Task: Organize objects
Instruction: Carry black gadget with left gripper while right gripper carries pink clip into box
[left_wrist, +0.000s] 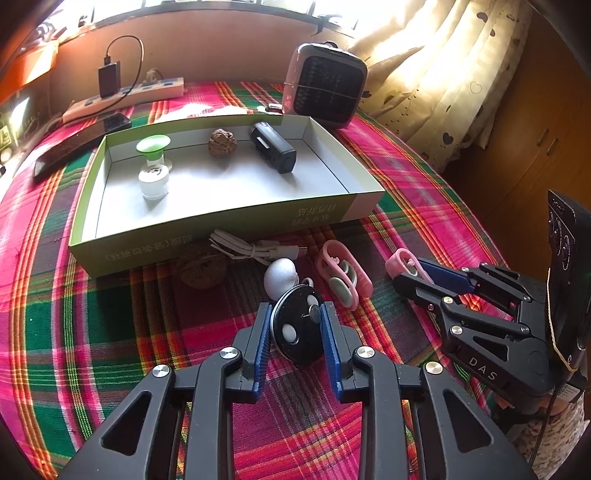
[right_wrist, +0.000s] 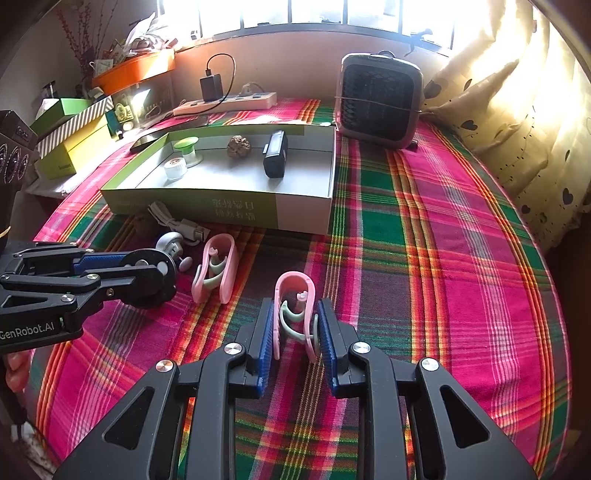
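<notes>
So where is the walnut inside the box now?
In both views the walnut lies against the box's far wall, between the green-capped bottle on its left and the black device on its right.

Blown-out window (right_wrist: 258, 14) backlight, fisheye warping

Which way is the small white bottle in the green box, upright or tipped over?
Upright. The small white bottle stands on its base on the floor of the green box, cap up, in front of the green-topped item.

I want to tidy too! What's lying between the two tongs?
A pink clip lies on the cloth between the left tongs and right tongs; the right view shows it.
</notes>
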